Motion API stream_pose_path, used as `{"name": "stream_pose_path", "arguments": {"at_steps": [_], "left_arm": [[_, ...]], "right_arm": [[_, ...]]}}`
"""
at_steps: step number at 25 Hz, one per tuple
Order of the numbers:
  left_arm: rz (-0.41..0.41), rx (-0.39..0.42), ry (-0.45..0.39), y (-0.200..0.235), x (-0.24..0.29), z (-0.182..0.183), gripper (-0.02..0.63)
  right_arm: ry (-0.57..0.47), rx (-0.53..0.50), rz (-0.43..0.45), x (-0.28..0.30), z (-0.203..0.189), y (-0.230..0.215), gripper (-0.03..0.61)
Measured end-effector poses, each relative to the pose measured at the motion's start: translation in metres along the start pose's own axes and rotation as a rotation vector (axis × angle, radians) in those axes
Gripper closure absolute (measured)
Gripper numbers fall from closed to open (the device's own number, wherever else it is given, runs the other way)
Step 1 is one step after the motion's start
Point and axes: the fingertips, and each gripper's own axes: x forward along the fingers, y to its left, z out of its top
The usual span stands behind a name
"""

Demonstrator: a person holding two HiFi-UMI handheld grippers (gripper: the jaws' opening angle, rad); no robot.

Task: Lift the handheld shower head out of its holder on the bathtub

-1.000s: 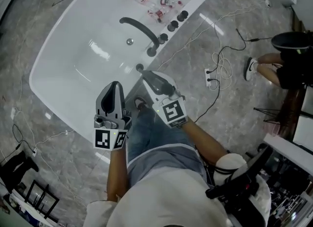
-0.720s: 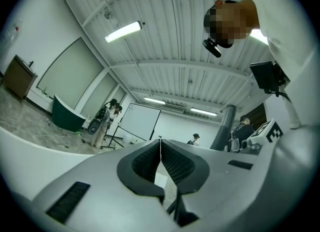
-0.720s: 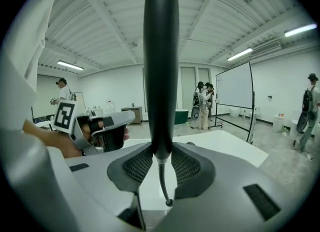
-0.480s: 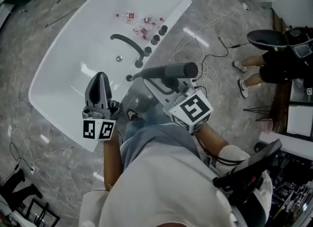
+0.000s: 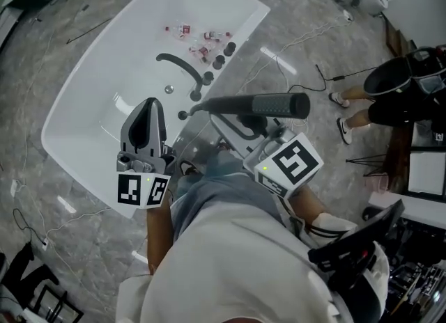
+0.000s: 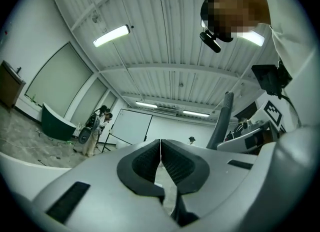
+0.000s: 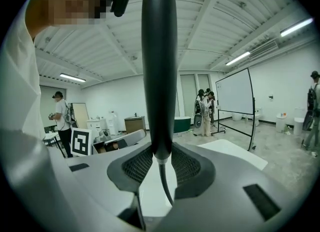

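Note:
The dark handheld shower head (image 5: 268, 104) is off the white bathtub (image 5: 83, 99) and lies level in the air above the tub's rim in the head view. My right gripper (image 5: 221, 114) is shut on its thin lower end. In the right gripper view the shower head (image 7: 159, 66) stands upright between the pads (image 7: 186, 166), its hose (image 7: 165, 186) hanging below. The round holder (image 5: 182, 114) on the rim shows as a dark hole. My left gripper (image 5: 148, 106) hovers over the tub, jaws shut and empty (image 6: 160, 148). The shower head (image 6: 221, 121) also shows in the left gripper view.
A black faucet spout (image 5: 178, 64) and a row of black knobs (image 5: 224, 53) stand on the tub's rim, with several small bottles (image 5: 198, 36) beyond. Cables (image 5: 293, 50) trail over the marble floor. A seated person (image 5: 397, 92) is at the right, and dark equipment (image 5: 355, 245) at lower right.
Both grippers have risen. The right one has lifted the shower head up out of its holder, and it now lies level, higher and closer to the camera.

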Motion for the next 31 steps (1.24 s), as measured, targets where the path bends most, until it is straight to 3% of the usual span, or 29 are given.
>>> {"name": "stream_pose_path", "arguments": {"at_steps": [4,14,21,31], "left_arm": [[-0.02,-0.035,0.005,-0.017,-0.002,-0.006,0.595],[0.02,0.106,0.212,-0.024,-0.02,-0.026,0.595],[0.005,0.136,0.227,-0.024,-0.024,-0.015,0.595],[-0.011,0.134,0.249,-0.025,-0.013,-0.034,0.595]], "right_arm": [[0.023,0.028,0.004,-0.004,-0.014,-0.004,0.454],[0.036,0.025,0.0,-0.005,-0.027,0.011,0.454],[0.041,0.007,0.004,-0.001,-0.021,0.02,0.454],[0.046,0.002,0.016,0.001,-0.034,0.007,0.454]]}}
